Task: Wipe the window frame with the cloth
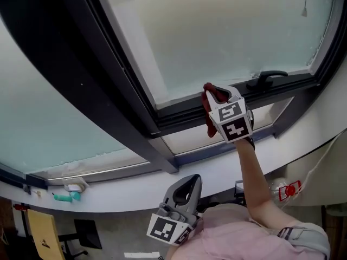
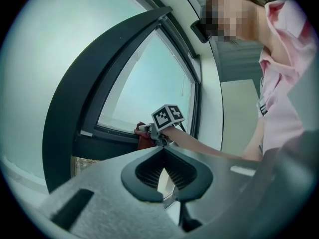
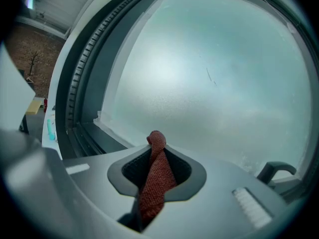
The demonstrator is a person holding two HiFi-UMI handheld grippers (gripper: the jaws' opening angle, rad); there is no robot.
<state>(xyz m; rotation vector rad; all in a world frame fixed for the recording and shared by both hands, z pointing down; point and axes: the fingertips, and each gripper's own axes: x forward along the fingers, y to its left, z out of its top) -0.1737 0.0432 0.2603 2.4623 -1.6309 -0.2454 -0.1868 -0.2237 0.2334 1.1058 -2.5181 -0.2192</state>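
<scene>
Cloth (image 3: 155, 183) — red, coarse-woven, twisted; pinched in right gripper (image 1: 217, 95) at dark window frame (image 1: 179, 114). Left gripper (image 1: 189, 185) — jaws together, empty.

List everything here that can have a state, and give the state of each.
right gripper: shut on the red cloth
red cloth: bunched, held at the bottom rail of the window frame
left gripper: shut, nothing between the jaws, held low away from the glass
window handle: lying flat along the rail
window: appears closed
</scene>
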